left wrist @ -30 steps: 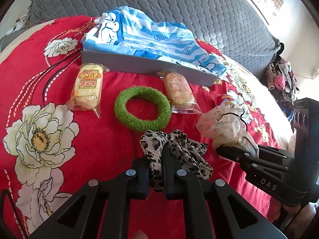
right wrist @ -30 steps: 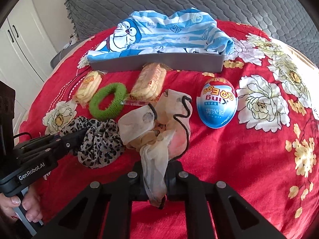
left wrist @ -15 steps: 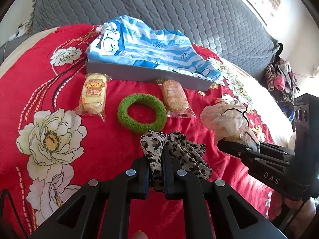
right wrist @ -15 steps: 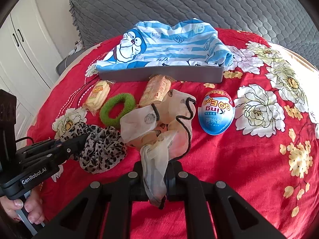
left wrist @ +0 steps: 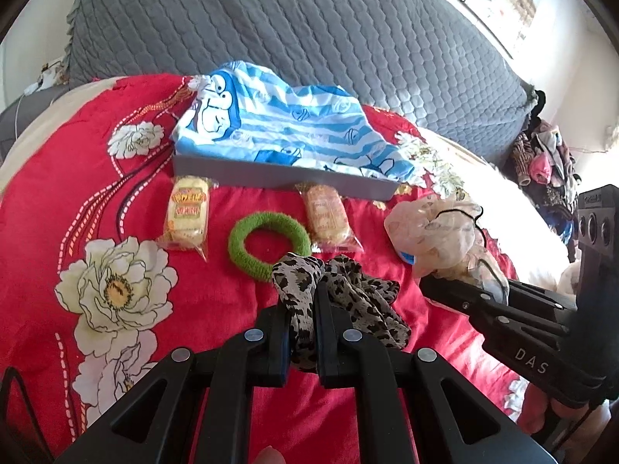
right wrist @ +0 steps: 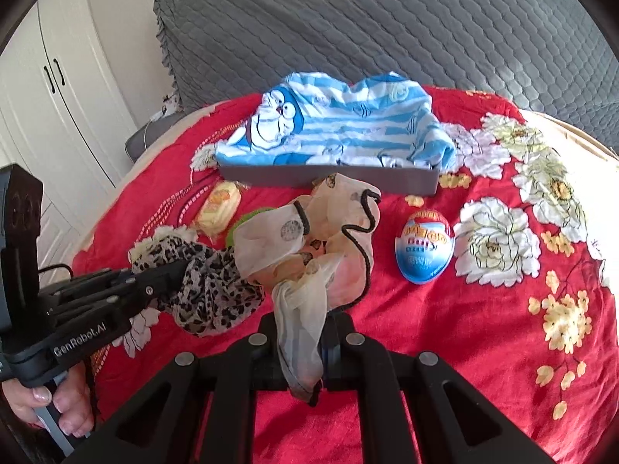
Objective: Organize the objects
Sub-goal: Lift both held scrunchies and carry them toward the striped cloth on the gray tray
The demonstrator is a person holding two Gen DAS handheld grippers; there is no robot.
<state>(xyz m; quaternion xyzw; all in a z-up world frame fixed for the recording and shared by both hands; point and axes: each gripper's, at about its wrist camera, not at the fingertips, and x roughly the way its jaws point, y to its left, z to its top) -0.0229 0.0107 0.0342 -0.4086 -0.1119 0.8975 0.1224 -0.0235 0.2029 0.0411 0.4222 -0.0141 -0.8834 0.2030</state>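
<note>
While the left gripper (left wrist: 302, 332) pinches a leopard scrunchie (left wrist: 340, 301) trailing forward-right, the right gripper (right wrist: 301, 352) clamps a cream scrunchie (right wrist: 305, 255) bunched ahead.

Left gripper (left wrist: 303, 309) clamped on leopard-print scrunchie (left wrist: 348, 301), which hangs above the red floral bedspread (left wrist: 96, 201). Right gripper (left wrist: 429, 290) comes in from the right edge, pinching a sheer beige scrunchie (left wrist: 433, 228). Green scrunchie (left wrist: 269, 243) lies flat mid-bed between two wrapped snack cakes (left wrist: 187, 212) (left wrist: 327, 216). Grey tray (left wrist: 282, 176) behind them, lined with blue striped cloth (left wrist: 278, 131). Grey quilted headboard (left wrist: 309, 31) at the far edge.
</note>
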